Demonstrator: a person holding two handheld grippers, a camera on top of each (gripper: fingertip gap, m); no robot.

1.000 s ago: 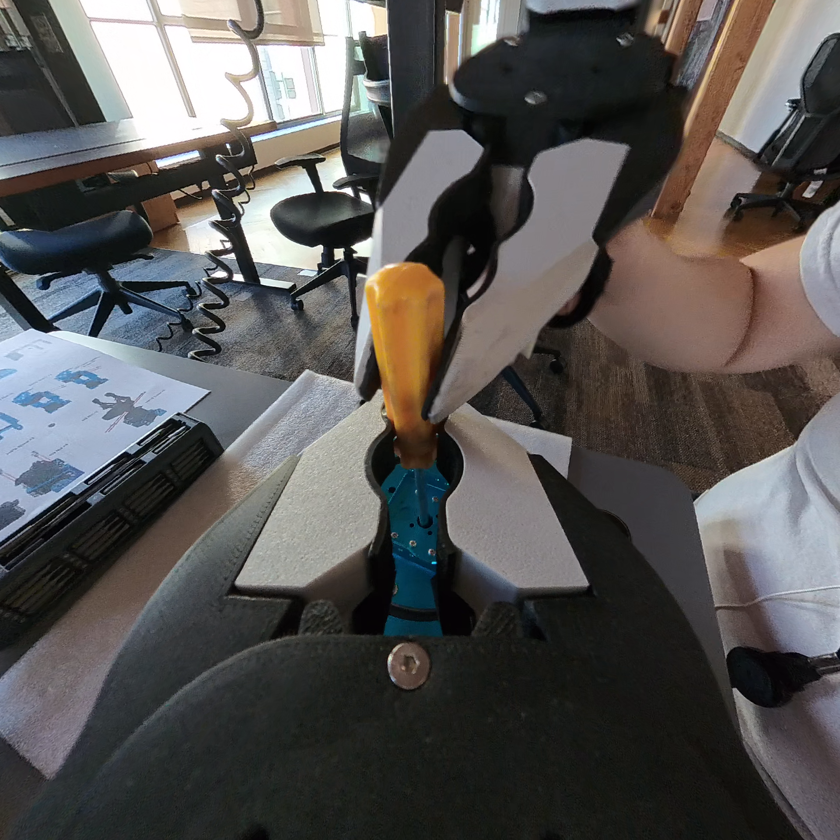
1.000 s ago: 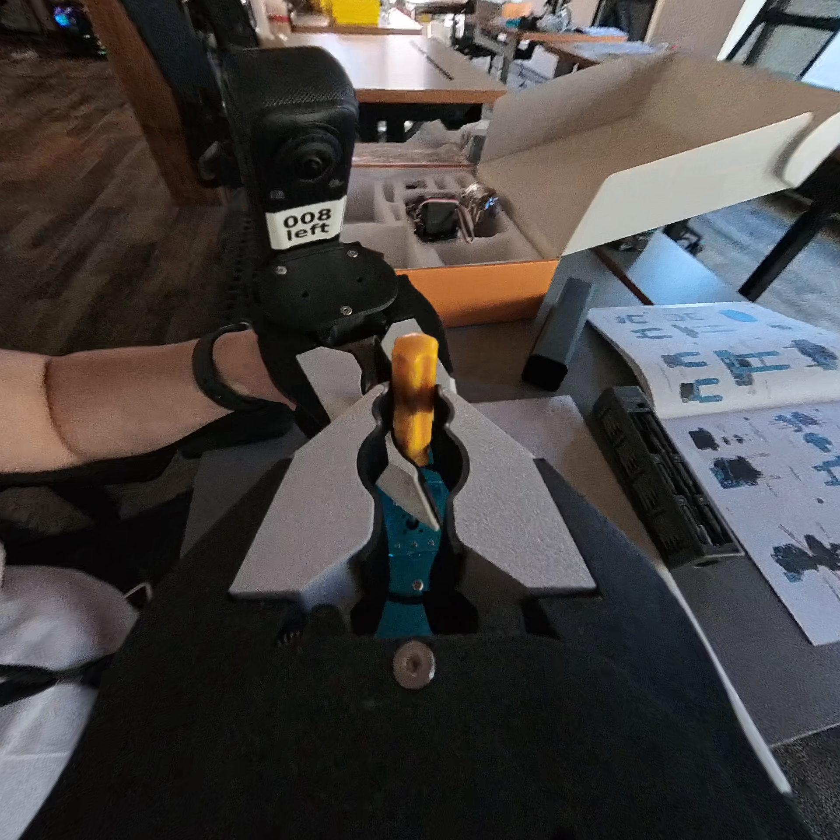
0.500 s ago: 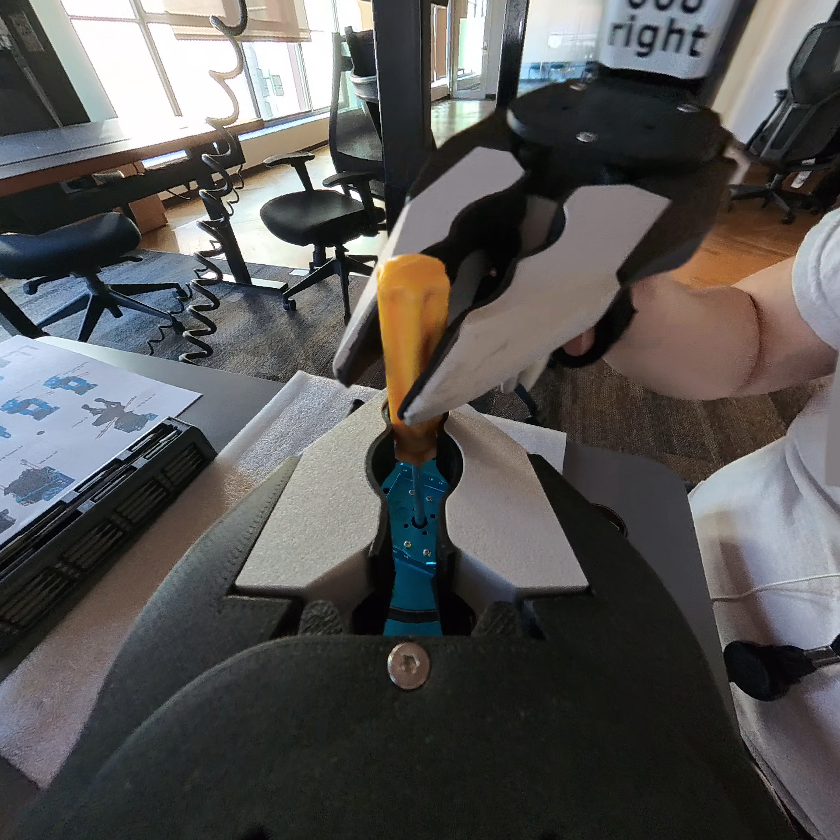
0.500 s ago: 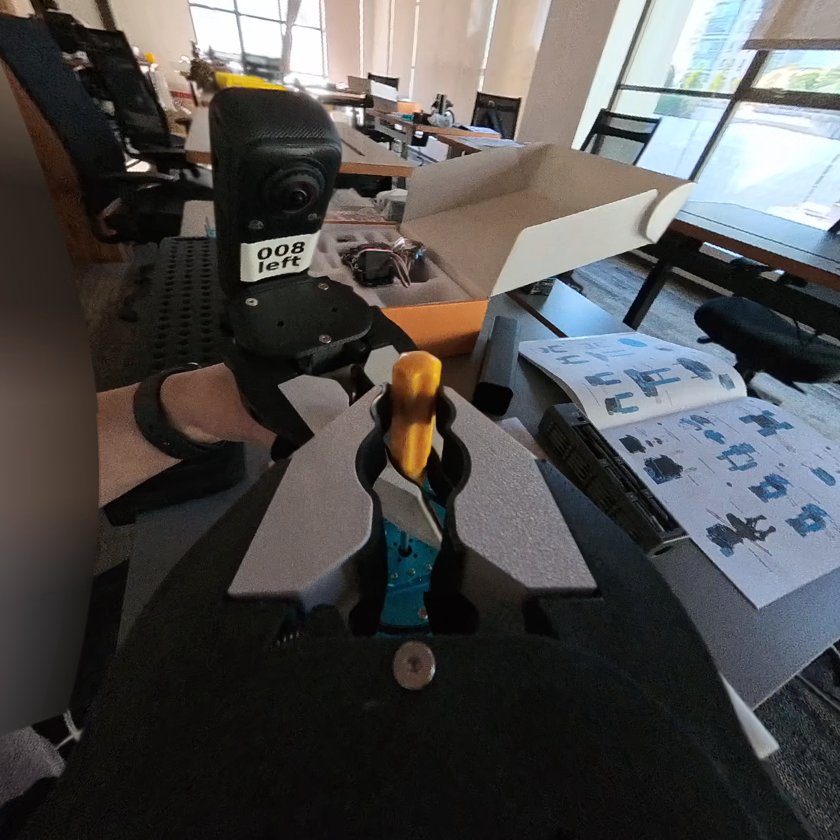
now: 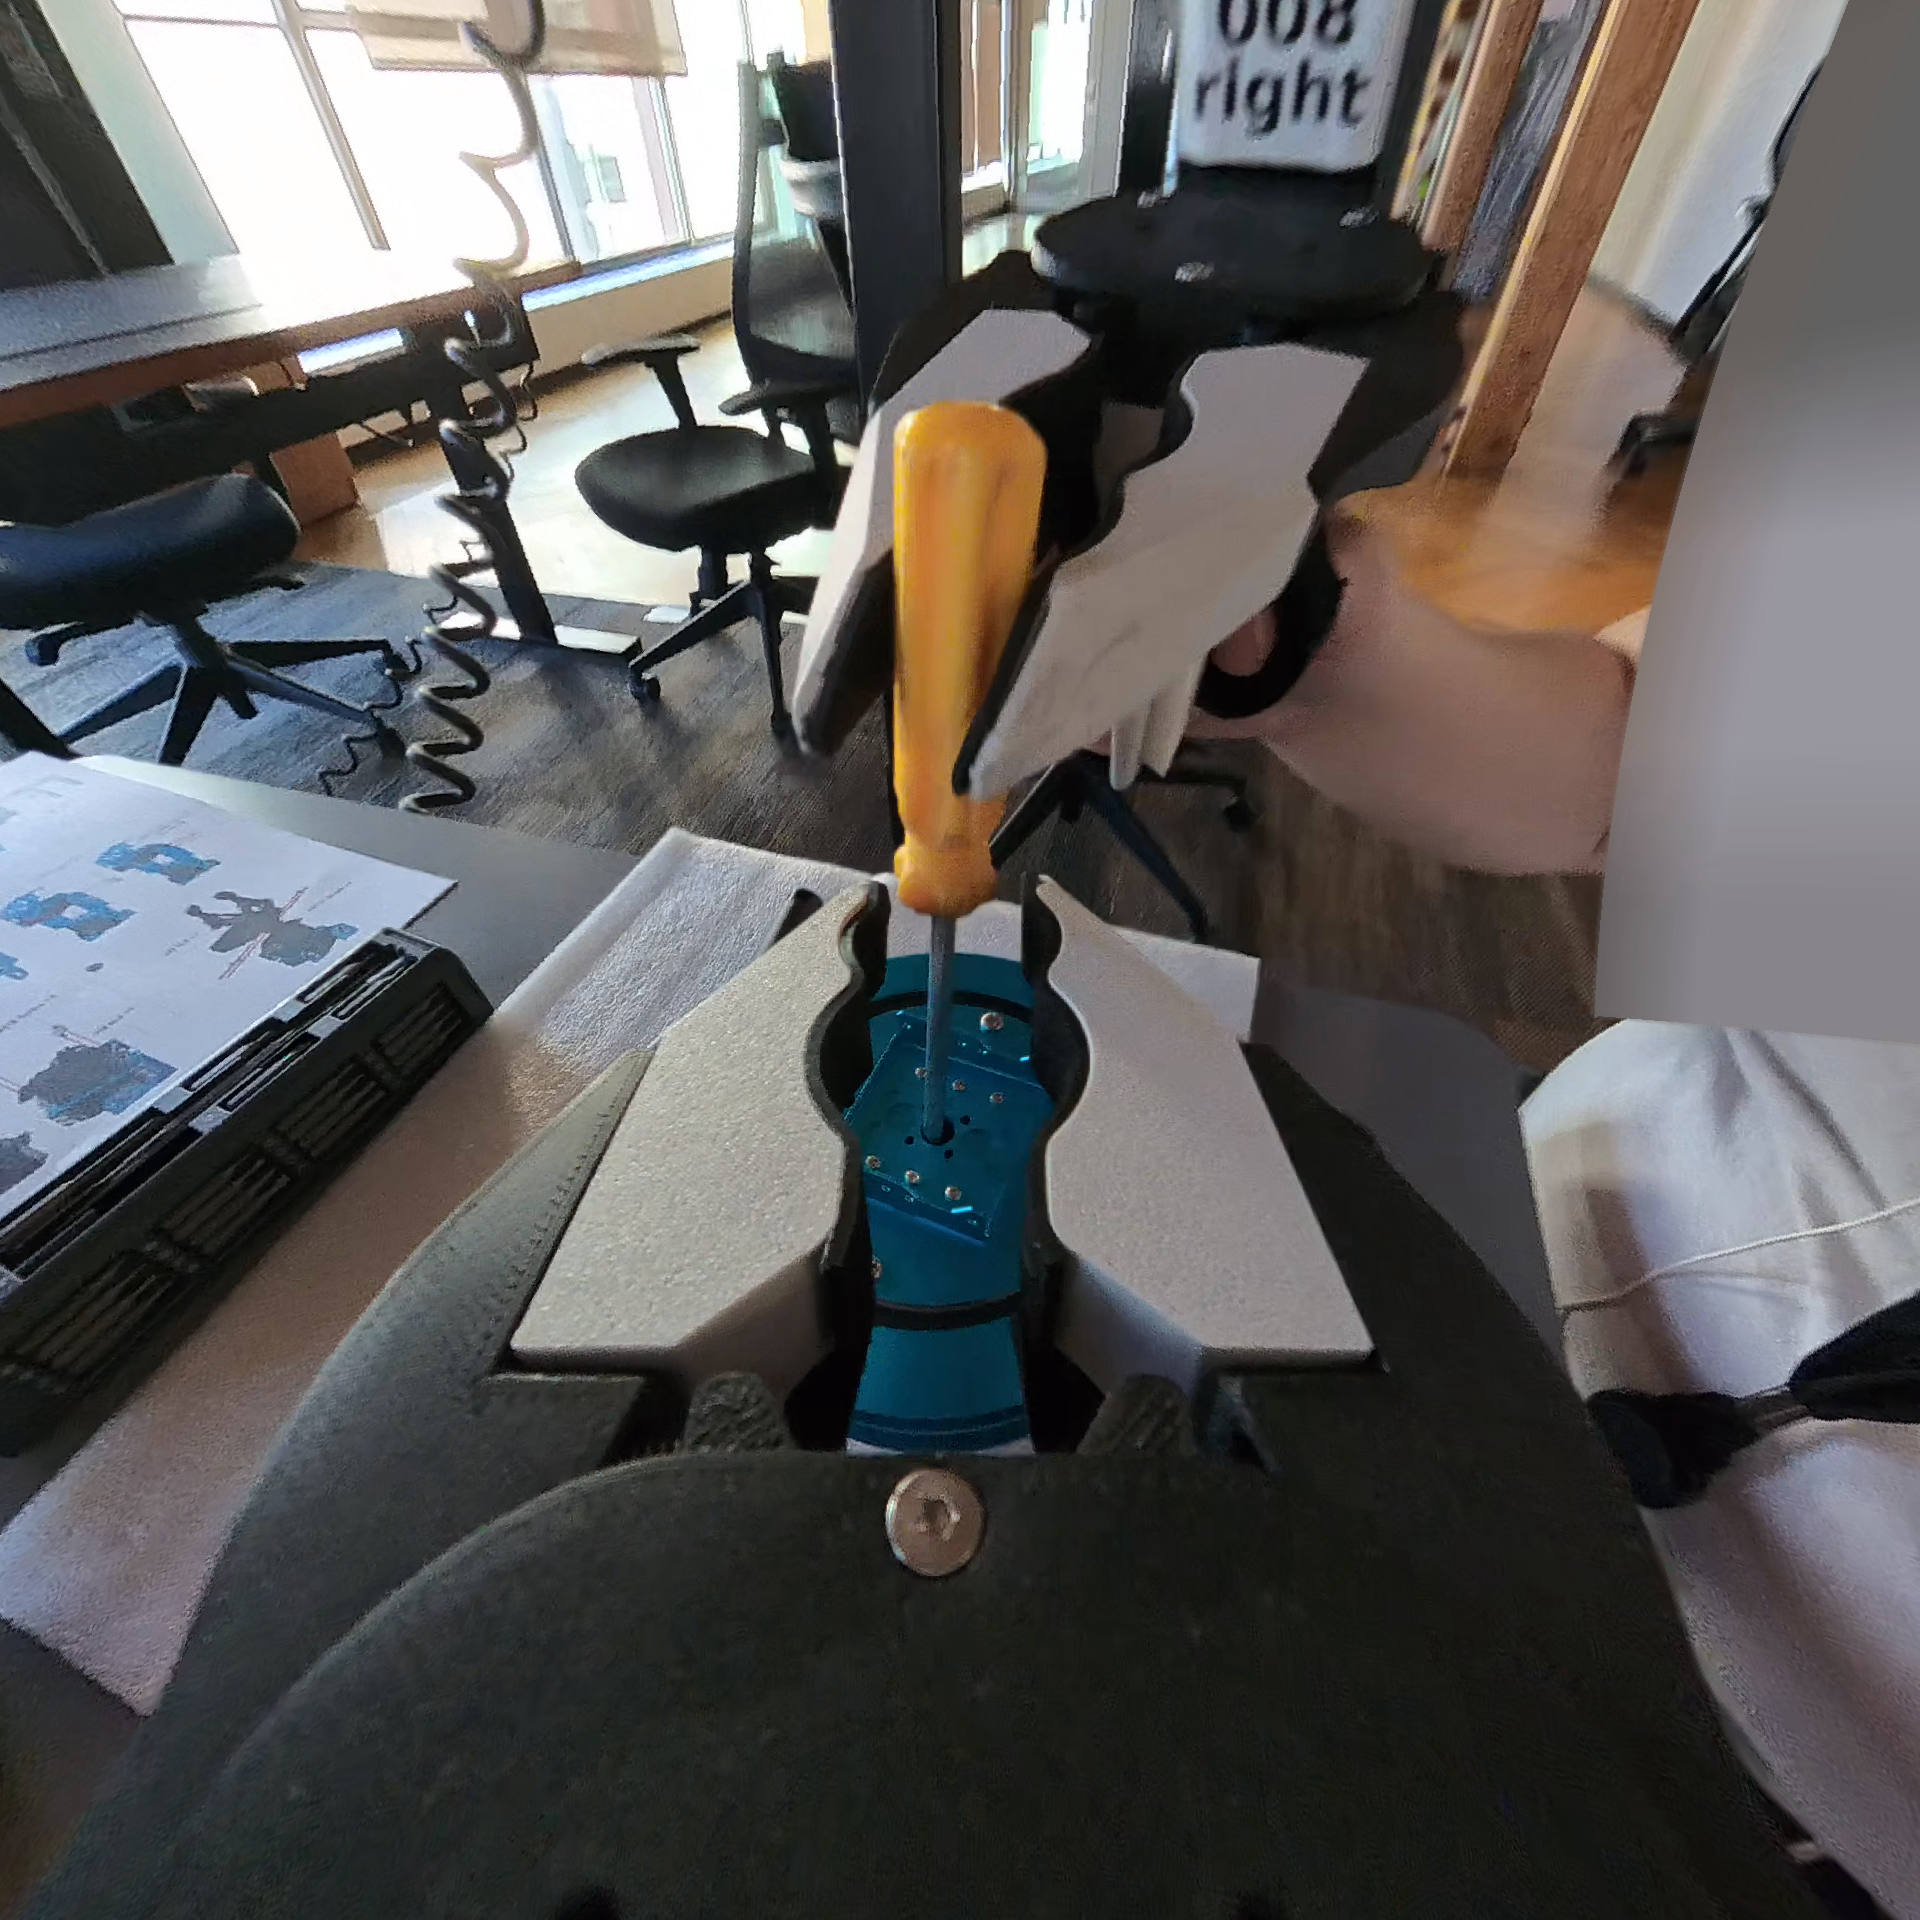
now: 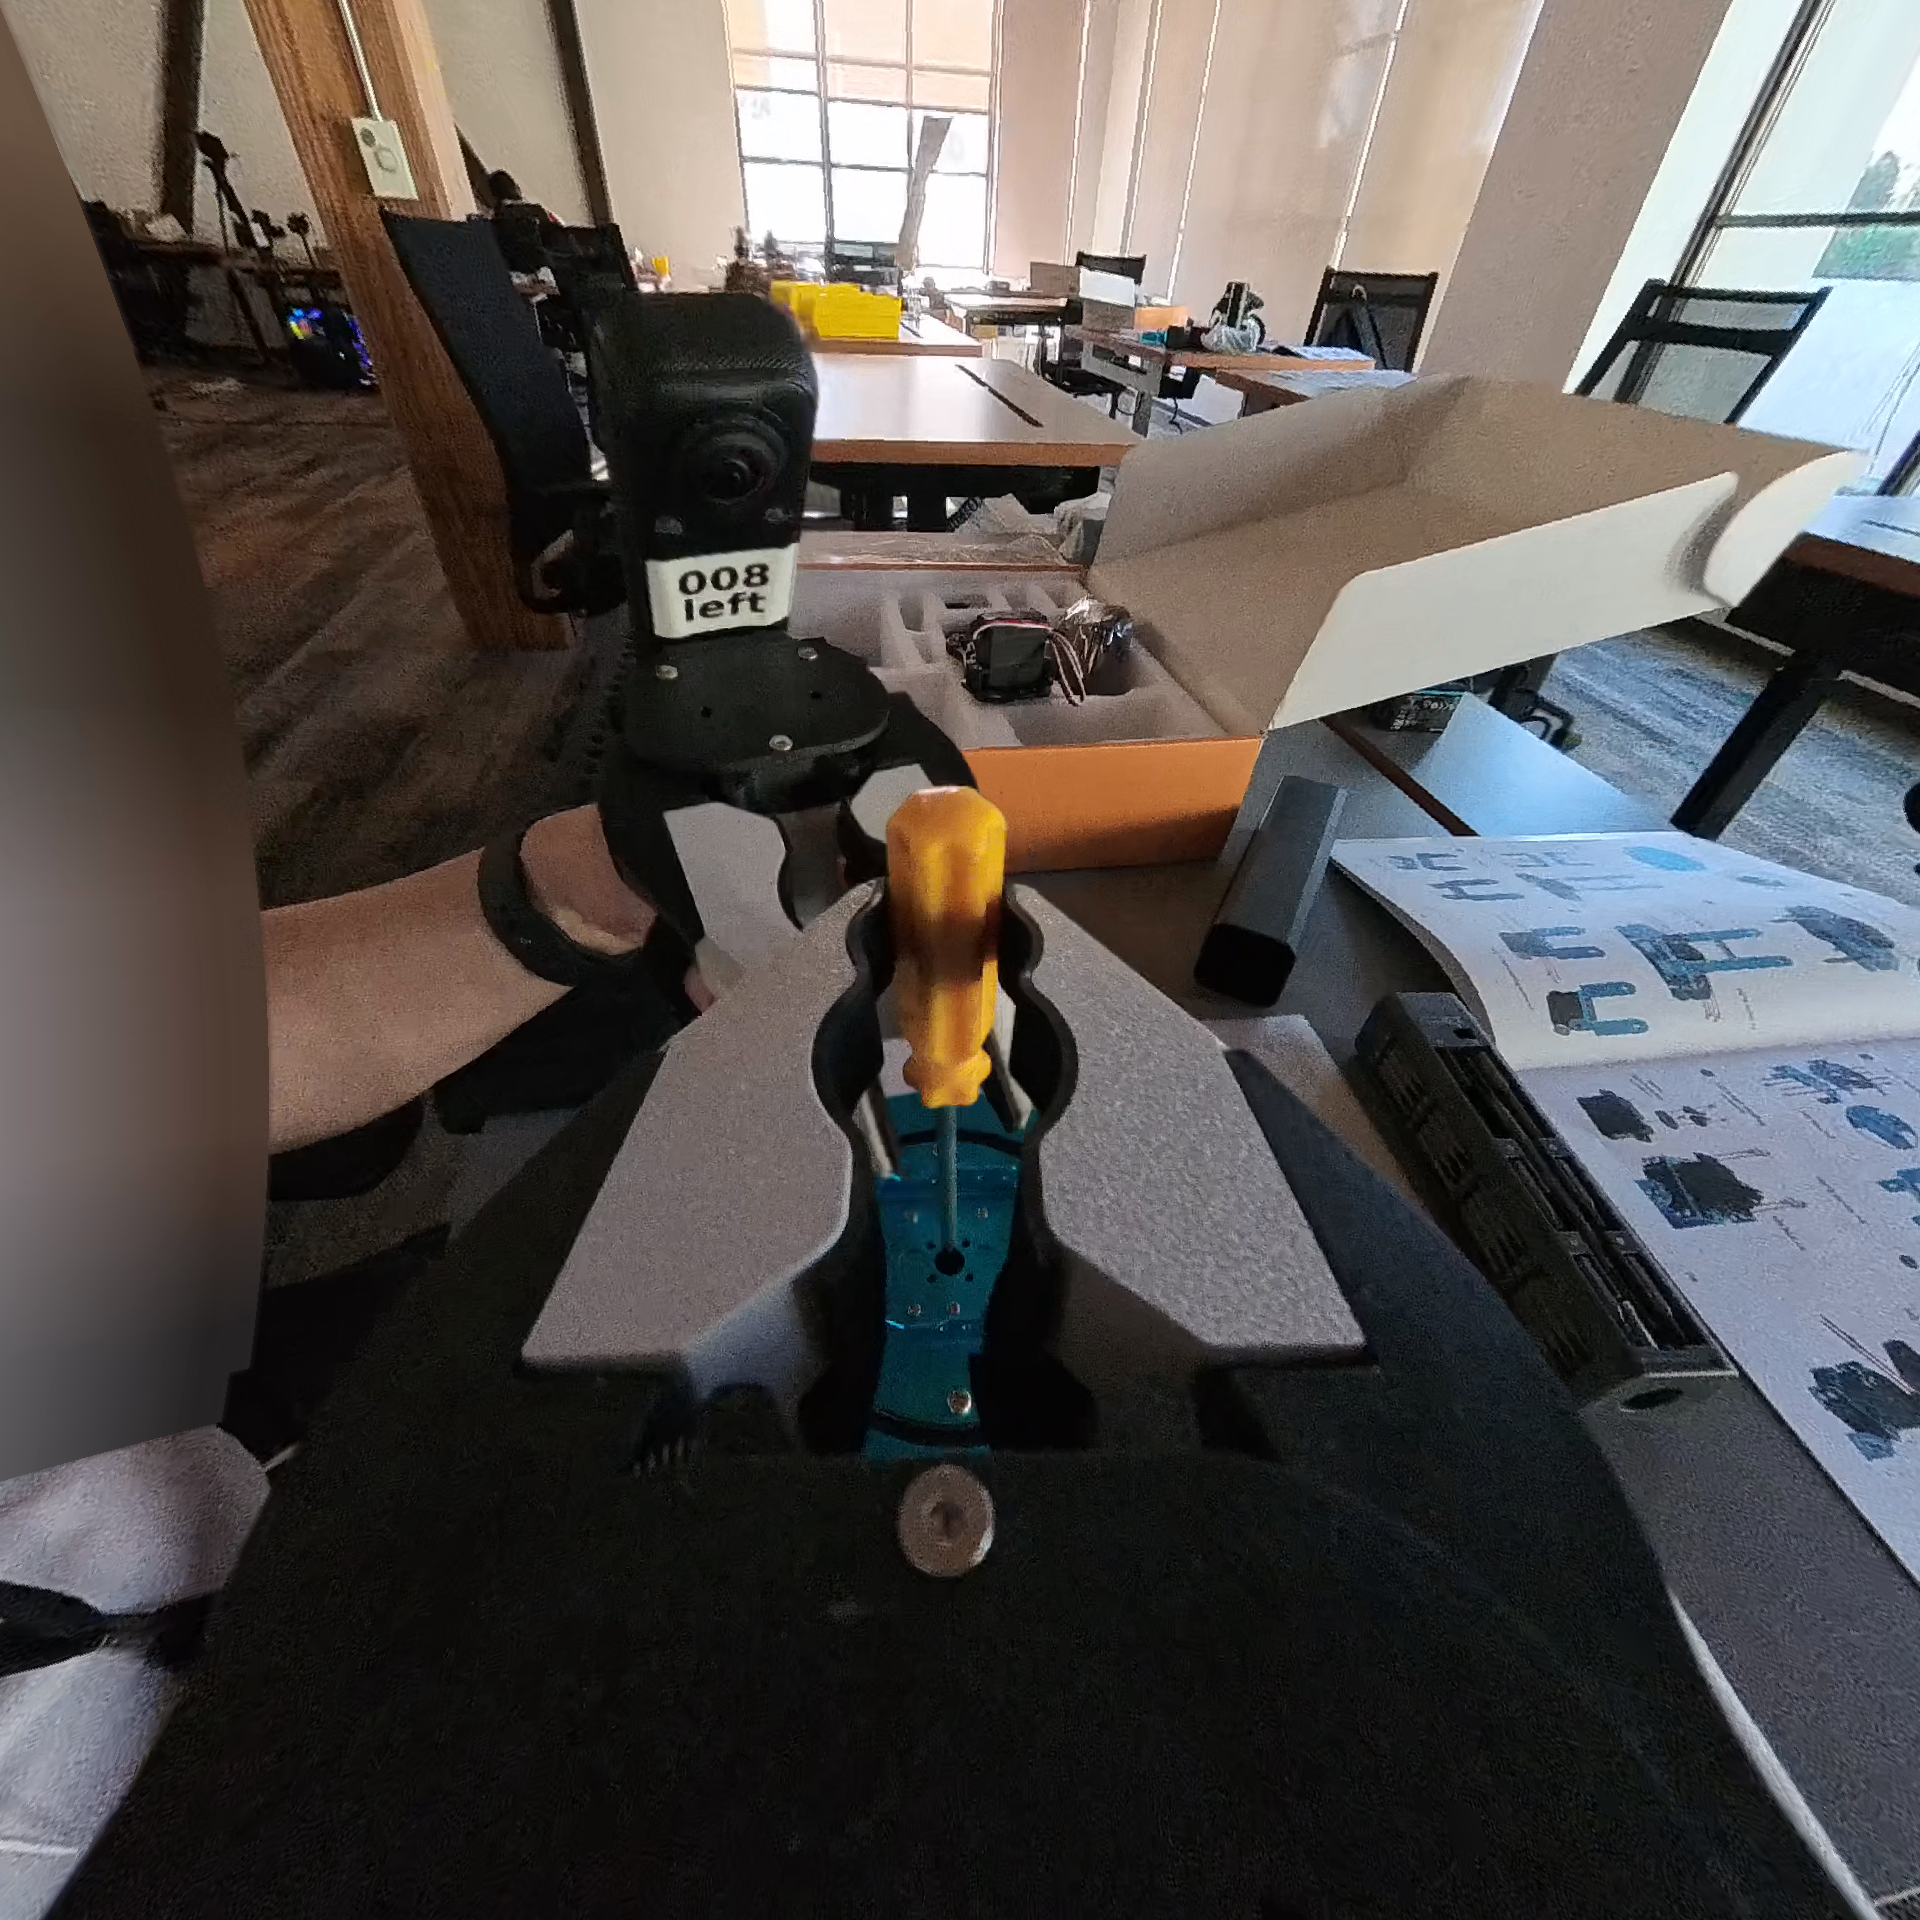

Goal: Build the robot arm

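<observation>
My left tongs (image 5: 940, 1039) squeeze the blue block (image 5: 940, 1153) steady, so my right tongs (image 6: 940, 997), closed round the yellow screwdriver (image 6: 943, 935), keep its tip in the top hole.

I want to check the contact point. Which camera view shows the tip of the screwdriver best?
The left wrist view: the screwdriver shaft runs unobstructed down to a hole in the blue part. The right wrist view shows the same tip, but smaller and narrowly framed between the right gripper fingers.
</observation>
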